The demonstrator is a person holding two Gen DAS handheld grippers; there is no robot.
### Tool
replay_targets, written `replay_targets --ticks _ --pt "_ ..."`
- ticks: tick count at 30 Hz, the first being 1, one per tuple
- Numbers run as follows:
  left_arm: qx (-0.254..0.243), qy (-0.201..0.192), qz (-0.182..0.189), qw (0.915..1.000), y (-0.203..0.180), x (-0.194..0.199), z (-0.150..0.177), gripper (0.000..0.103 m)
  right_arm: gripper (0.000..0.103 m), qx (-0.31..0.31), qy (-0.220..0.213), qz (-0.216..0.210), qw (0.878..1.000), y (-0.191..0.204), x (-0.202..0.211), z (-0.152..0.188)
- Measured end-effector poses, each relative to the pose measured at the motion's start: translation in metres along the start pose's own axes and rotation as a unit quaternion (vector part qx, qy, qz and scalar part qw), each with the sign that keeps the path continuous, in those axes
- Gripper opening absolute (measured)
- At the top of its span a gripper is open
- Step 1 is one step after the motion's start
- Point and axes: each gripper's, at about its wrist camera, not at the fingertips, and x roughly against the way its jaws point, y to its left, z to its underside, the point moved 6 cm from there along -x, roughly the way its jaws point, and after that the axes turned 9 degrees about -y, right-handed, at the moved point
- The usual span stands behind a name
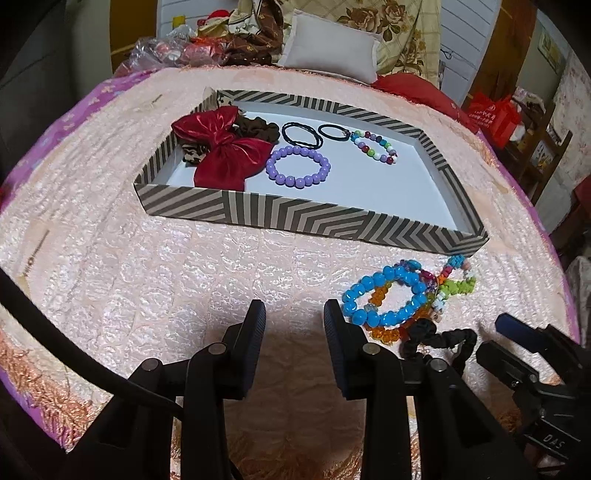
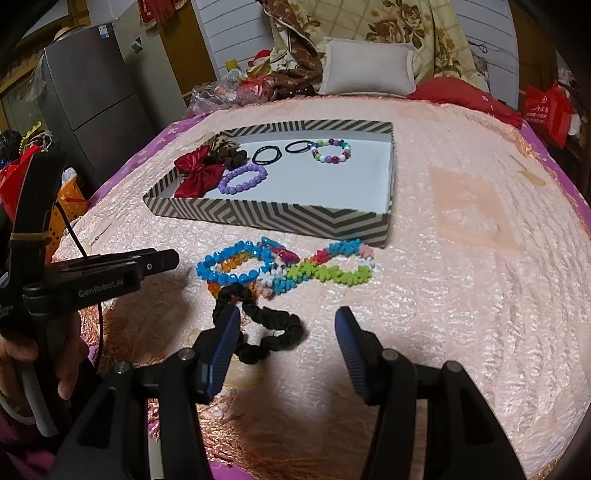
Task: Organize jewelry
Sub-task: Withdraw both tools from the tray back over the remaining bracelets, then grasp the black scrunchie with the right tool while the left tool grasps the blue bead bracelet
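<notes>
A striped shallow box (image 1: 295, 218) (image 2: 280, 218) lies on the peach bedspread. It holds a red bow (image 1: 229, 147), a brown scrunchie (image 1: 258, 127), black hair ties (image 1: 301, 134), a purple bead bracelet (image 1: 297, 166) (image 2: 242, 179) and a multicolour bead bracelet (image 1: 373, 146). In front of the box lie a blue bead bracelet (image 1: 384, 295) (image 2: 229, 264), an orange one (image 1: 388, 332), a green and blue flower-bead strand (image 2: 332, 271) and a black scrunchie (image 2: 262, 328) (image 1: 439, 339). My left gripper (image 1: 294, 321) is open and empty, left of the pile. My right gripper (image 2: 286, 328) is open, over the black scrunchie.
A white pillow (image 2: 367, 70), a floral quilt (image 2: 388, 22) and a red cushion (image 2: 461, 98) lie at the far end of the bed. A grey fridge (image 2: 88, 96) stands to the left. Red bags (image 2: 546, 110) stand at the right.
</notes>
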Motion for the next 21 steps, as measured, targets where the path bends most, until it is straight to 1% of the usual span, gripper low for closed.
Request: replay_targets --ticks 2,4,7,9,12,15,18,20,21 --pt "0.008 0.000 0.010 0.9999 0.002 0.000 -0.002 0.030 0.056 0.001 0.000 0.001 1.000 0.000 -0.001 0.000" --pt "0.005 0.003 0.025 0.9997 -0.001 -0.001 -0.006 0.030 0.056 0.000 0.000 0.001 1.000 -0.001 -0.001 0.000" --pt "0.000 0.012 0.062 0.9980 -0.011 -0.002 -0.011 0.030 0.056 -0.003 0.002 0.000 1.000 -0.003 -0.001 0.001" --pt "-0.007 0.021 0.076 0.9969 -0.017 -0.005 -0.012 0.031 0.056 -0.004 0.004 0.000 1.000 -0.004 -0.001 0.002" --pt "-0.026 0.035 0.084 0.9955 -0.024 -0.009 -0.010 0.031 0.056 -0.006 0.004 -0.002 1.000 -0.004 0.000 0.001" --pt "-0.042 0.041 0.081 0.9950 -0.028 -0.014 -0.008 0.031 0.056 -0.011 0.004 -0.005 1.000 -0.005 0.001 0.000" --pt "-0.042 0.055 0.088 0.9937 -0.031 -0.022 -0.004 0.031 0.056 -0.012 0.003 -0.008 1.000 -0.005 0.000 -0.001" --pt "-0.039 0.060 0.098 0.9927 -0.032 -0.024 -0.003 0.031 0.056 -0.013 0.004 -0.009 1.000 -0.005 0.000 -0.001" --pt "-0.040 0.061 0.096 0.9927 -0.033 -0.025 -0.004 0.031 0.056 -0.012 0.005 -0.009 1.000 -0.005 0.000 -0.001"
